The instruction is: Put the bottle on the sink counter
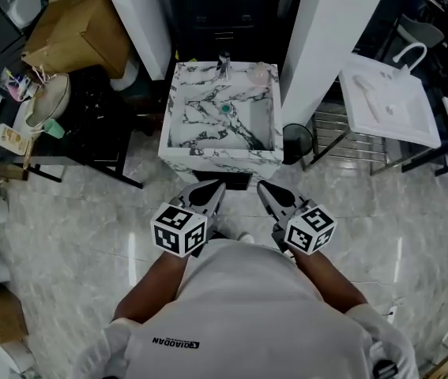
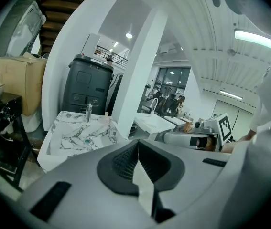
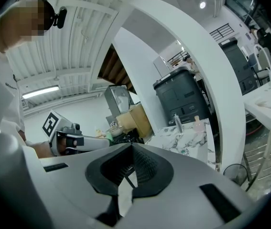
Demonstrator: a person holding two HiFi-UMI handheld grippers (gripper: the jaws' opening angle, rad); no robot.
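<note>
White cloth shirt (image 1: 247,314) fills bottom of head view, bare forearms running out to both tools. Left gripper (image 1: 216,188) and right gripper (image 1: 264,188) are grey moulded plastic, wedge-shaped, each w/ a b/w square-marker cube at the rear. Tips sit side by side but apart. Left gripper view: jaws together, black ribbed pads meeting along a thin seam, nothing between. Right gripper view: same, jaws closed tight, pads ribbed, empty. Straight ahead of both tips, well apart from them, stands the sink (image 1: 171,121): boxy block, white stone w/ dark veins, square basin, small teal drain (image 1: 225,109) in the middle. Chrome faucet (image 1: 224,63) is upright on the far rim. The bottle (image 1: 260,73) is small, pale pink, translucent-looking and upright on the sink counter's far-right corner, just beside the faucet, beyond the right jaw tips. It touches neither gripper. Ahead-right of the right jaws is a round black wire bin (image 1: 296,142), near the sink's side. Ahead-left of the left jaws, far off, is a brown cardboard box (image 1: 77,22). Floor (image 1: 89,227) under the jaws is glossy pale marble tile.
</note>
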